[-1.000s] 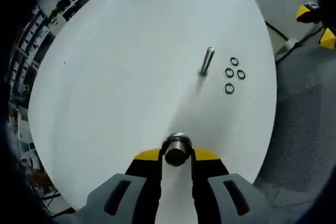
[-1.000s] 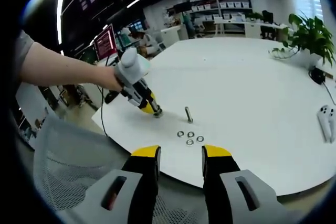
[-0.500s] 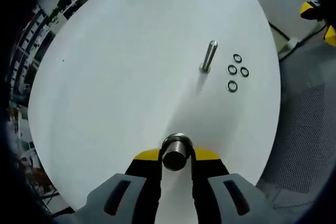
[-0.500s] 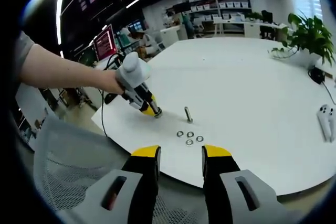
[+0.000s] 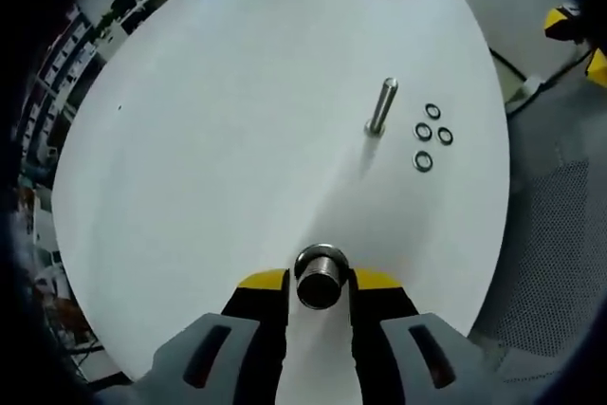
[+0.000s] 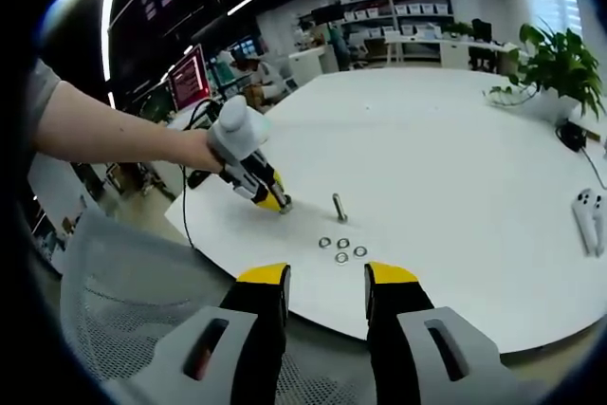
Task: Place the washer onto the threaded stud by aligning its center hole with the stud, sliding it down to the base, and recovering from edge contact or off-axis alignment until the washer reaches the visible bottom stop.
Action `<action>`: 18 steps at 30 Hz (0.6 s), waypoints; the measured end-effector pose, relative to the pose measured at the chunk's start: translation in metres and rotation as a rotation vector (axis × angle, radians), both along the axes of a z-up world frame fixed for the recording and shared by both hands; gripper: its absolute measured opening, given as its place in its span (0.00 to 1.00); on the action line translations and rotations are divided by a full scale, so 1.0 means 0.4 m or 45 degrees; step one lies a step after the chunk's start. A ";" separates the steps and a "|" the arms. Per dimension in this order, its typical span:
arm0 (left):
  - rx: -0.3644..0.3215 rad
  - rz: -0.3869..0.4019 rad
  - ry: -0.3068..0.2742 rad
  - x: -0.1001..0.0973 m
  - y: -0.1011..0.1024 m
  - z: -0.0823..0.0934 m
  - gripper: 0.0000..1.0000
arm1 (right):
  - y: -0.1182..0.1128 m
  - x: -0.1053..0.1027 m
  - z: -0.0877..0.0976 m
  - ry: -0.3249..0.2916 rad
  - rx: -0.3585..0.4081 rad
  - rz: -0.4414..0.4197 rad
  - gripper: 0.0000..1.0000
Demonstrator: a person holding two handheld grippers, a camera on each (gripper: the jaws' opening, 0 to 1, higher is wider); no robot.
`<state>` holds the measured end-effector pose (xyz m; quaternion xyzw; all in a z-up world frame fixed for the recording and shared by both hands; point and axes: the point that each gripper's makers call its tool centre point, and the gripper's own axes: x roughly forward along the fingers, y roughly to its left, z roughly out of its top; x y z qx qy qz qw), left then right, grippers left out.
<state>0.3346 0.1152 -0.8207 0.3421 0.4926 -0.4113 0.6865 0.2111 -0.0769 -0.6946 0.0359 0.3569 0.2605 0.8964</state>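
Note:
A bare metal threaded stud point(image 5: 381, 106) stands upright on the white round table point(image 5: 218, 130). Several dark washers point(image 5: 432, 135) lie flat just to its right. My left gripper point(image 5: 321, 284) is shut on a short round metal cylinder point(image 5: 321, 275), seen end-on, and hovers over the table short of the stud. In the right gripper view a hand holds that left gripper point(image 6: 281, 202) low over the table, left of the stud point(image 6: 339, 207), with the washers point(image 6: 342, 248) in front. My right gripper point(image 6: 326, 277) is open and empty, off the table's near edge.
A grey mesh chair point(image 6: 123, 310) sits below the right gripper, beside the table edge point(image 6: 313, 315). White controllers point(image 6: 593, 220) and a potted plant point(image 6: 560, 68) are at the table's far right. Shelves and monitors line the room behind.
The left gripper view has wobbled slightly. The stud, the washers and both grippers keep their places.

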 end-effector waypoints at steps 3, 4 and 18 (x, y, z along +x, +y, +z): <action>-0.014 0.020 0.000 0.001 0.001 0.011 0.26 | 0.001 0.000 0.000 0.000 -0.002 0.004 0.34; -0.016 0.022 -0.005 0.001 0.002 0.013 0.26 | 0.000 0.000 0.000 0.000 -0.003 0.004 0.34; -0.174 0.196 -0.170 -0.006 0.031 0.112 0.26 | 0.004 -0.001 0.001 -0.004 -0.001 0.013 0.34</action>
